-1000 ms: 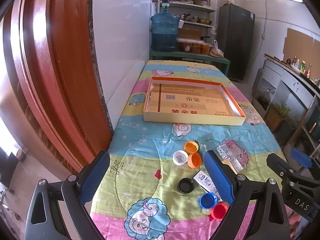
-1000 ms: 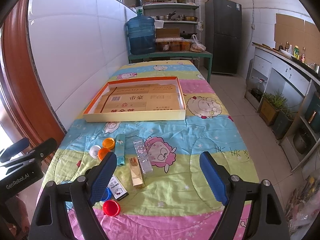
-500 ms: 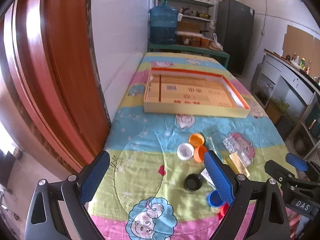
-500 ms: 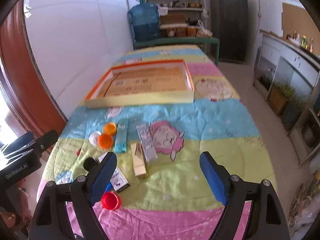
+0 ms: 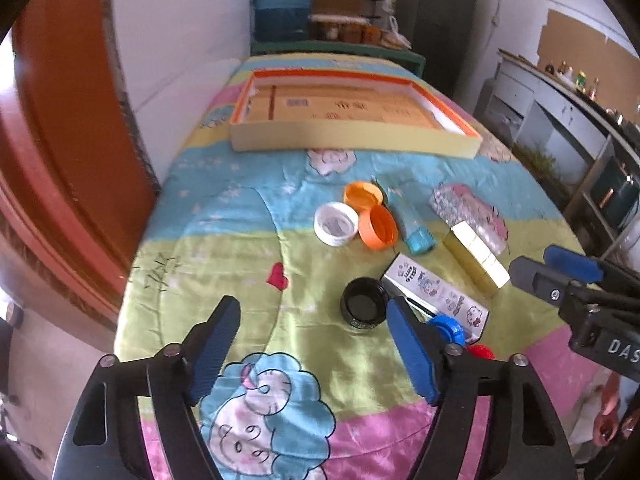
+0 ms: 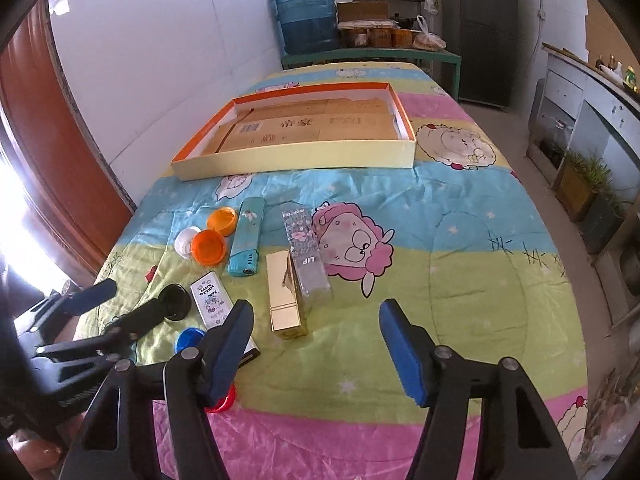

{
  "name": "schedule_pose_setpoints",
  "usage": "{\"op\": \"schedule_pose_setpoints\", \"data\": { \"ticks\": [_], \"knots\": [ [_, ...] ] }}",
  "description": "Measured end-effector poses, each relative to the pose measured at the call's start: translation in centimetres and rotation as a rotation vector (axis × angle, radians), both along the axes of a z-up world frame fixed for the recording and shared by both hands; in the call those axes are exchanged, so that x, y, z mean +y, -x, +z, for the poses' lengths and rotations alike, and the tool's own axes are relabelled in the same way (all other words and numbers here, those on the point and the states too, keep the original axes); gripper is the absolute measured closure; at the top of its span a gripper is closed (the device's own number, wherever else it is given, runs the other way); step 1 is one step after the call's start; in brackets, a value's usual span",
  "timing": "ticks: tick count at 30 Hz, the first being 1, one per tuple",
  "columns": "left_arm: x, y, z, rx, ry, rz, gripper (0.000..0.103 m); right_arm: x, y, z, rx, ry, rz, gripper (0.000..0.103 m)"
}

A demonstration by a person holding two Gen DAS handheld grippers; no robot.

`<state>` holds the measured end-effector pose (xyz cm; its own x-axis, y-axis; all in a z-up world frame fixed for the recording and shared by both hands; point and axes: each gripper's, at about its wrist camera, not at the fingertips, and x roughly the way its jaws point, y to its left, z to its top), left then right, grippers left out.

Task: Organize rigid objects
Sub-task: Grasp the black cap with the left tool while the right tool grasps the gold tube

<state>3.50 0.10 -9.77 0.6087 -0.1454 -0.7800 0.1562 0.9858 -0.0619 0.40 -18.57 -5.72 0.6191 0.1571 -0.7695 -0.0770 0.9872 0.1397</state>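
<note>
The shallow cardboard tray [image 6: 296,158] with orange inner rim lies across the far part of the cartoon-sheep blanket [image 6: 460,248]; all other places are given from it. Nothing stands inside it except flat printed cardboard.

On the near side of the tray, the small things lie in a loose cluster. Closest to the tray are two orange caps [image 6: 208,246] and a white cap [image 6: 186,240], touching each other. Just beside them lies the teal box [image 6: 246,236], and next to it the clear LIP box [image 6: 306,254]; both have the long axis pointing roughly toward the tray. The gold box [image 6: 285,294] touches the clear box and lies the same way. Further from the tray lie the white Hello Kitty box [image 5: 436,294], a little slanted, the black cap [image 5: 363,307], the blue cap [image 5: 448,326] and the red cap [image 5: 480,351].

The left gripper [image 5: 310,344] hovers over the blanket, its right finger partly hiding the blue cap. The right gripper [image 6: 316,348] hovers near the gold box. Both have just been closing, yet the fingers stand apart with nothing between them.
</note>
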Motion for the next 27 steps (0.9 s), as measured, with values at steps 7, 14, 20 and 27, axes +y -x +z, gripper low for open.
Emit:
{"op": "schedule_pose_setpoints", "data": {
  "ticks": [7,14,20,27],
  "knots": [
    [-1.1,-1.1,-1.2,0.035,0.005,-0.039,0.027,-0.2,-0.5,-0.3,0.014,-0.010,0.005,0.037],
    [-1.7,-1.5,-1.3,-0.007,-0.038,-0.053,0.050,0.2,-1.0,-1.1,0.044,-0.028,0.027,0.046],
    [0.3,-2.0,-0.9,-0.007,0.034,-0.031,0.073,1.1,-1.8,-2.2,0.104,-0.051,0.069,0.070],
    [0.7,-2.2,-0.9,-0.010,0.049,-0.037,0.073,2.4,-2.4,-2.4,0.106,-0.007,0.106,0.082]
  ]
}}
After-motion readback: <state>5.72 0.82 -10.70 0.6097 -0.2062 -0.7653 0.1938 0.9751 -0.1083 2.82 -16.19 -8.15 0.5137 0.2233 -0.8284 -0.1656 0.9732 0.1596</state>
